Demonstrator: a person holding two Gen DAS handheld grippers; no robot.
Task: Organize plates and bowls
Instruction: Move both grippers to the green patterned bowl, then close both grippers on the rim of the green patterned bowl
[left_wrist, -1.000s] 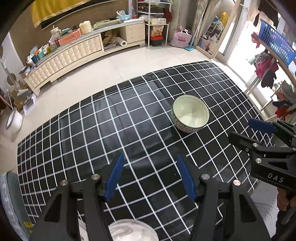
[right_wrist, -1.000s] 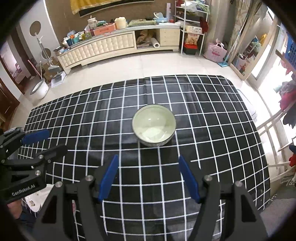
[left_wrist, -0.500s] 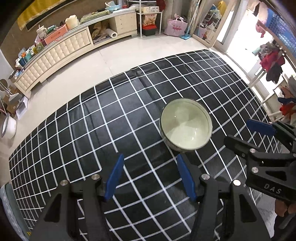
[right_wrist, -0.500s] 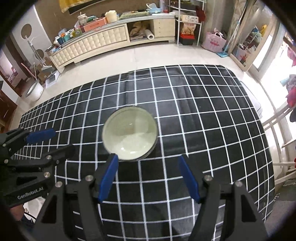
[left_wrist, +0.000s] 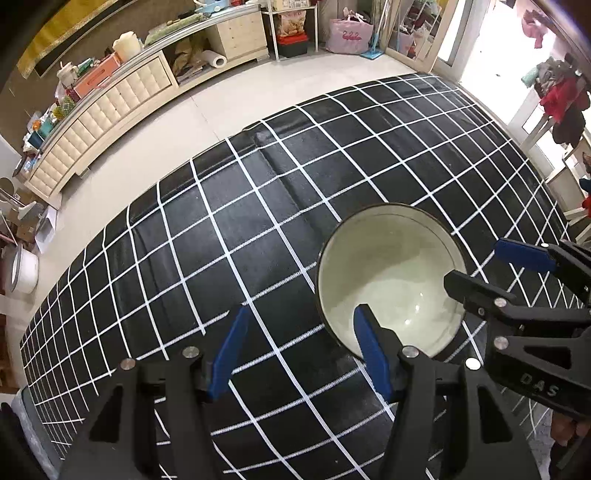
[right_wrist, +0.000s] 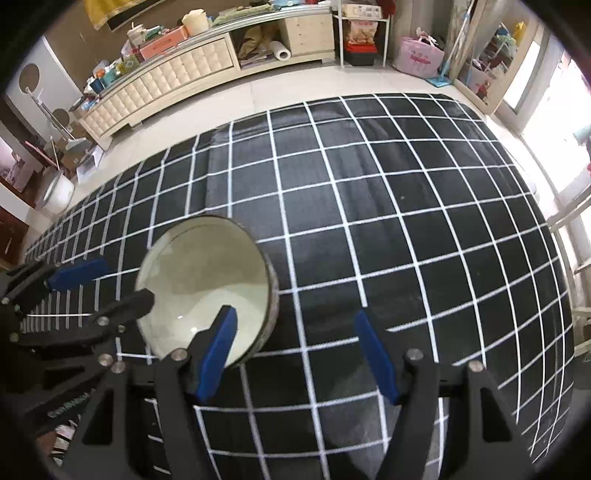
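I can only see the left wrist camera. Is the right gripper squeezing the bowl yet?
Observer: Not yet. The right wrist view shows the right gripper closing its fingers astride the bowl wall, with the pads not touching it.
Child: What's the bowl's outside like?
Observer: Dark grey on its right side, and too blurred to show any pattern.
Child: And my left gripper?
Observer: Seen from there, the left gripper has one finger at the bowl's left rim and the other over the checked cloth.
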